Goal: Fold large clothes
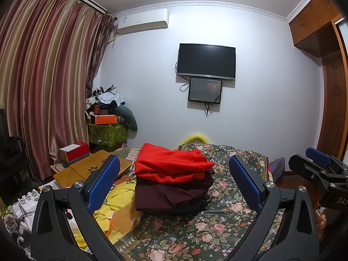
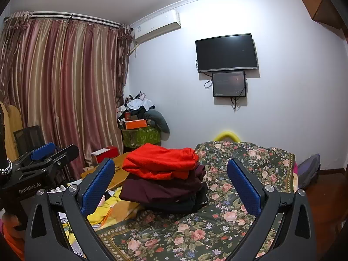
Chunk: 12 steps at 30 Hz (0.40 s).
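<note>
While both grippers hang above the near part of the bed, a stack of folded clothes (image 1: 174, 182) sits on the flowered bedspread (image 1: 228, 217) toward the bed's left edge, about midway along its length. A red garment (image 1: 171, 163) lies on top, a dark maroon one (image 1: 171, 193) under it, and a black piece (image 2: 174, 206) at the bottom, touching the spread. The left gripper (image 1: 174, 182) has its blue-padded fingers (image 1: 104, 182) spread wide, holding nothing, with the stack seen between them but farther off. The right gripper (image 2: 171, 187) is spread just as wide and is likewise empty; it also shows at the right edge of the left camera's view, beside the bed's right side. Just left of the stack, a yellow cloth (image 1: 117, 208) is bunched at the bed's left edge. Beyond it a low wooden table (image 1: 91, 167) carries a red and white box (image 1: 75, 152). Farther back, in the corner by the striped curtain (image 1: 47, 82), a green bin (image 1: 107, 133) is heaped with clothes and an orange box (image 1: 105, 119). A television (image 1: 206, 61) hangs on the far wall with a smaller screen (image 1: 204, 91) below it and an air conditioner (image 1: 142, 21) up near the ceiling.
</note>
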Available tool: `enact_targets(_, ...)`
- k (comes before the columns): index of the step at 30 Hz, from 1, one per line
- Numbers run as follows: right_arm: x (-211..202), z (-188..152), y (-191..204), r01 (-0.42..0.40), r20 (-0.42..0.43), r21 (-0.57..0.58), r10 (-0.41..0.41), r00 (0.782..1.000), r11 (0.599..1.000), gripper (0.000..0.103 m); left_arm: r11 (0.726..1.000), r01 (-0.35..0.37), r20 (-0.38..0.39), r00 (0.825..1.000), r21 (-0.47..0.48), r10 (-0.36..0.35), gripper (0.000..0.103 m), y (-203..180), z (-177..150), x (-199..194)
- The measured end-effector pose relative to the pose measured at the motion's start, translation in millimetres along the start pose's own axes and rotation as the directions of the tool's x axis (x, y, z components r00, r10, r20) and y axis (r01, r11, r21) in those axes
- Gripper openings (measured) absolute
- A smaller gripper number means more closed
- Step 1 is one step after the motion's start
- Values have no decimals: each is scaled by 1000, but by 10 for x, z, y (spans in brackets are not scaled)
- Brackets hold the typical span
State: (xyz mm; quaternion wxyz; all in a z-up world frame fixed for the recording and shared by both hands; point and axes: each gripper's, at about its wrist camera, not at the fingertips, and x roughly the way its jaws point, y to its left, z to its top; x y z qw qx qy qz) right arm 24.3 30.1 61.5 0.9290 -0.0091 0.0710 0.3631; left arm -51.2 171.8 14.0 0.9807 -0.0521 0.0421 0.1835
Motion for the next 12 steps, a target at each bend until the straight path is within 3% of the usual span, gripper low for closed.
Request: enact_targets(12,58,-21,21,3,-15,-4,-3,1000,1000,102,1000,-3,-13,1000,0,3,101,-14,-80,54)
